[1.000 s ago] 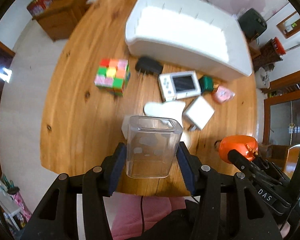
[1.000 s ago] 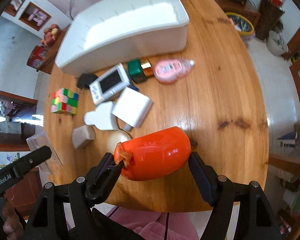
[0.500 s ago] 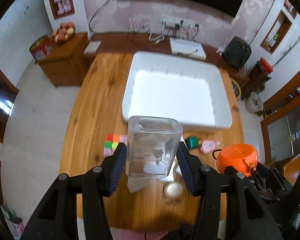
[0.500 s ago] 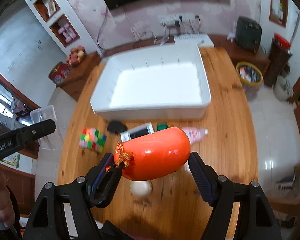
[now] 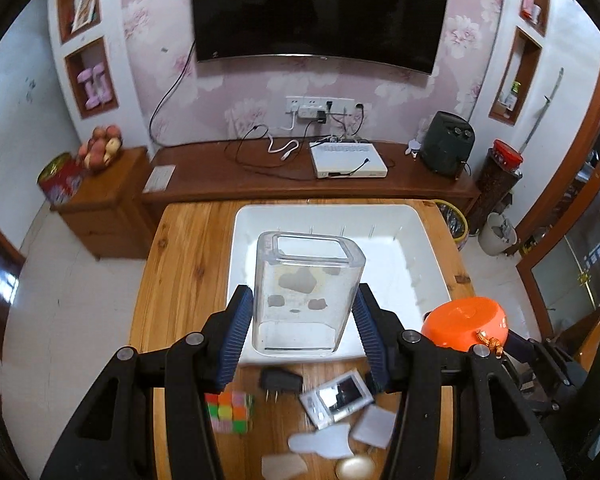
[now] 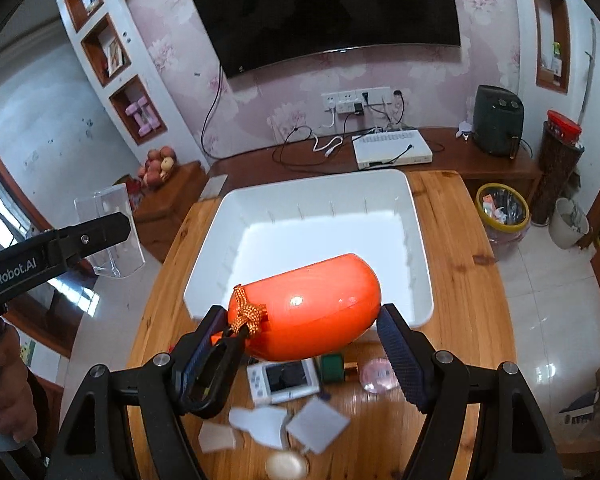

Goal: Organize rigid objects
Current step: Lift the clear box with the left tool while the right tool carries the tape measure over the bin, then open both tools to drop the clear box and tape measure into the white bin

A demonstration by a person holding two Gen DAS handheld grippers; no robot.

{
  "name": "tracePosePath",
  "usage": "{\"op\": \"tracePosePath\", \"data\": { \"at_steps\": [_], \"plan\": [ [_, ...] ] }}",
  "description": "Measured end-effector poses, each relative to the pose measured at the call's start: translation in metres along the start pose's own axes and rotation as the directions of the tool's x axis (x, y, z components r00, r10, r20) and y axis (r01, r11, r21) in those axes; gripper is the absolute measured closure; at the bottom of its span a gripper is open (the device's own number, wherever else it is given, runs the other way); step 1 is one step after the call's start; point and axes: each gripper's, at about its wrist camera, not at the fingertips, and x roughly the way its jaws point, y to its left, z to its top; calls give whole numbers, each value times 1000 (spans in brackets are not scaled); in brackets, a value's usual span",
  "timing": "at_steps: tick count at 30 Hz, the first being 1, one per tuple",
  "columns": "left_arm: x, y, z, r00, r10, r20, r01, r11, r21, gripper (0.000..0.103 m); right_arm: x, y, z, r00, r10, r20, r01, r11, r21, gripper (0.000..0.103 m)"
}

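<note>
One label legible: "GenRobot.AI" on left hand-held gripper [image 6: 108, 228].

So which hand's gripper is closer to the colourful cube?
Left. The left gripper, holding the clear box, is just above the cube; the right gripper, with the orange thing, is farther right.

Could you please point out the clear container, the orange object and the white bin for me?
clear container [image 5: 306, 296]: left wrist view, middle of its front wall.
orange object [image 6: 312, 308]: right wrist view, centre of its glossy side.
white bin [image 6: 418, 240]: right wrist view, right rim.
</note>
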Motion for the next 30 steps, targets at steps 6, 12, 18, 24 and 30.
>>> {"op": "tracePosePath", "data": {
  "at_steps": [6,12,18,24,30],
  "plan": [
    [36,-4,12,1000,-31,-7,31,999,26,48,27,-13,13,1000,-13,20,12,1000,28,26],
    [74,-9,19,998,-49,-41,50,998,31,48,61,-27,24,999,-35,16,34,999,35,26],
    [103,-11,20,996,-49,-69,51,998,25,47,93,-39,28,998,-60,-22,61,997,44,26],
    [116,-12,18,994,-35,-105,38,999,26,46,111,-47,27,996,-64,-60,68,996,66,26],
    [117,-10,21,991,-54,-123,55,998,6,46,116,-49,27,994,-69,-82,75,994,76,26]
  ]
}}
